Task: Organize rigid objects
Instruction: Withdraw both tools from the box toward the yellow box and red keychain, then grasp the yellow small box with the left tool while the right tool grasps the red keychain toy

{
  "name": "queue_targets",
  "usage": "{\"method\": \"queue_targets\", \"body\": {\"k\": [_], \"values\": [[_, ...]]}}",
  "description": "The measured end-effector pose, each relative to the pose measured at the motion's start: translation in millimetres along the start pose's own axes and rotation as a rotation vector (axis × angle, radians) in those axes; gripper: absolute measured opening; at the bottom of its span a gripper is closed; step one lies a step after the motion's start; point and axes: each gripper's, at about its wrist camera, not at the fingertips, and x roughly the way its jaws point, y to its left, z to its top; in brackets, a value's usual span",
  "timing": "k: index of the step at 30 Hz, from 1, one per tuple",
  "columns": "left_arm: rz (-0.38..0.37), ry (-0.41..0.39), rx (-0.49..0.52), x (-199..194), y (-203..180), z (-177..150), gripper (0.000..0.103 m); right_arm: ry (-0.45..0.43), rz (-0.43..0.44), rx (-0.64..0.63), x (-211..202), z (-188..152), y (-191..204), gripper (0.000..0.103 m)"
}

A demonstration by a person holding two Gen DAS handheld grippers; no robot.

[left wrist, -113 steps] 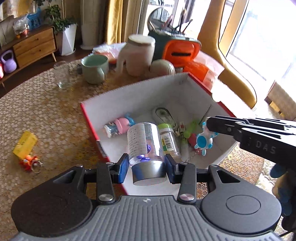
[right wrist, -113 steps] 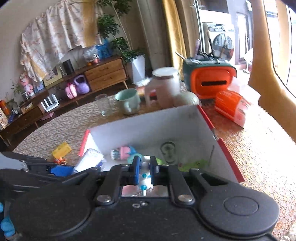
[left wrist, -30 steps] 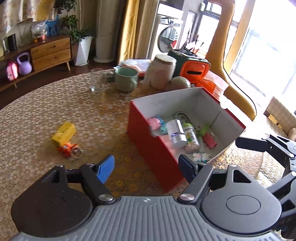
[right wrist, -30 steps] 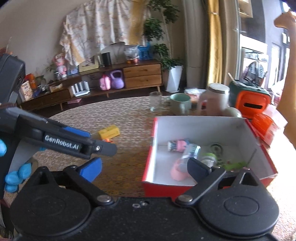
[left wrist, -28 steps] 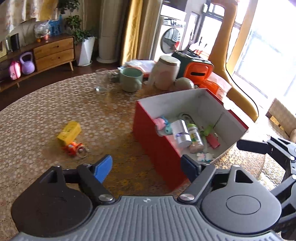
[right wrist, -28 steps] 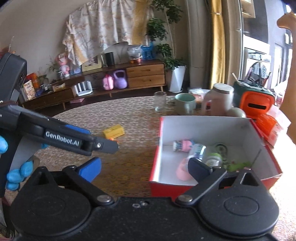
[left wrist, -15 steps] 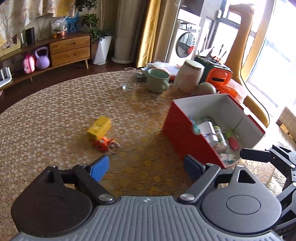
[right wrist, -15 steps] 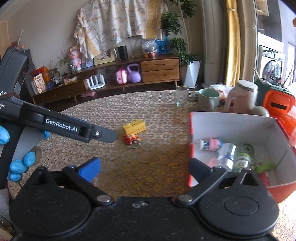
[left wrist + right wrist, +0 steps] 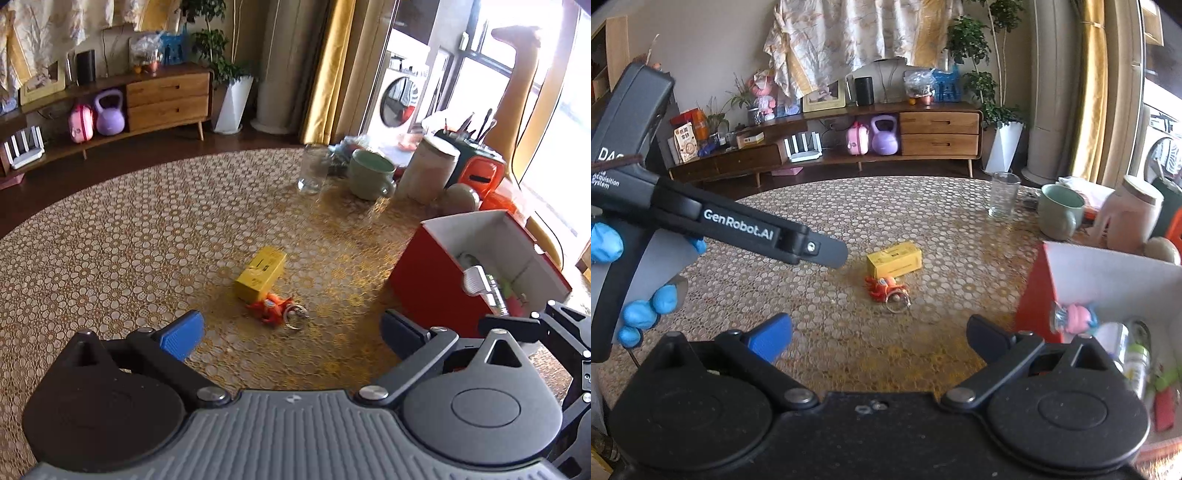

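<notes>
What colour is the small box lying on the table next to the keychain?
Yellow. The small box shows best in the left wrist view, beside the orange keychain.

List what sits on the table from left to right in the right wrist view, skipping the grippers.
Yellow box → orange keychain toy (slightly overlapping below the box) → drinking glass → green mug → pink jar, with the red box lying nearer at the right.

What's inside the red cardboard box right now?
In the red cardboard box: a pink toy, a clear silver-capped jar, a green-capped bottle and green and red pieces. The near wall and right gripper hide the rest.
</notes>
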Motion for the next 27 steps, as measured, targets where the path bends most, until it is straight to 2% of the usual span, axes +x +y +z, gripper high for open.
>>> {"method": "queue_targets", "body": {"k": [8,15,19,27], "values": [[0.039,0.017,0.003,38,28,21,0.103,0.01,0.014,-0.026,48,12,2,0.099],[0.036,0.032,-0.023,79,41,35,0.103,0.04,0.004,-0.052,90,13,6,0.097],[0.025,0.058,-0.021,101,42,37,0.103,0.046,-0.002,-0.065,110,13,6,0.092],[0.031,0.095,0.053,139,37,37,0.103,0.053,-0.027,-0.15,146,11,15,0.082]]}}
